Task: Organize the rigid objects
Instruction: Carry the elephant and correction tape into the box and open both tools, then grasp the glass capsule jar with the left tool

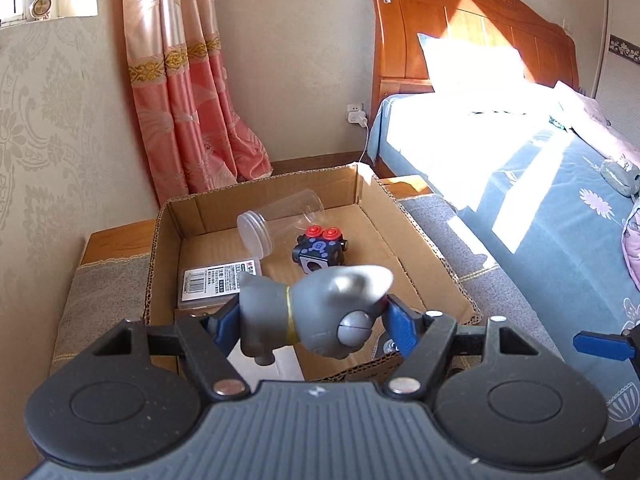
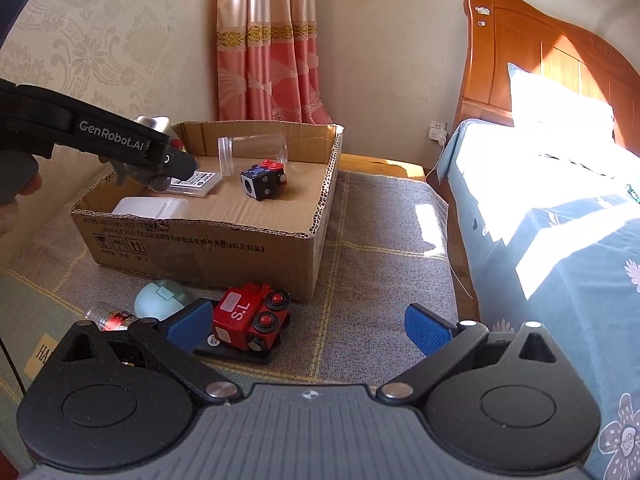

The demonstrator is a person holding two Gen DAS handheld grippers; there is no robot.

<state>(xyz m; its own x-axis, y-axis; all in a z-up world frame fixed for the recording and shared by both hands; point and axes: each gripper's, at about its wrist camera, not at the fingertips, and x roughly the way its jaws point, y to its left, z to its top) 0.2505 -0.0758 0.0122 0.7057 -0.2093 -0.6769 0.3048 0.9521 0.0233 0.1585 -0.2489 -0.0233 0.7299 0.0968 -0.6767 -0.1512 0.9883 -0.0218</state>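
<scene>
Left wrist view: my left hand-held gripper [image 1: 314,318] clamps a grey toy figure [image 1: 316,312] over the cardboard box [image 1: 424,240]; my right hand-held gripper [image 2: 308,326] gapes wide, empty.

A home bedroom: a bed [image 1: 520,168] with a wooden headboard [image 2: 560,60] (sunlit), pink curtains [image 1: 180,80], patterned wallpaper [image 1: 52,120] and a wall socket [image 1: 354,114], all beyond the fingers.

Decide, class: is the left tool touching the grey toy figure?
Touching. The left wrist view shows the left tool with both blue pads pressed against the grey toy figure, holding it above the cardboard box.
</scene>
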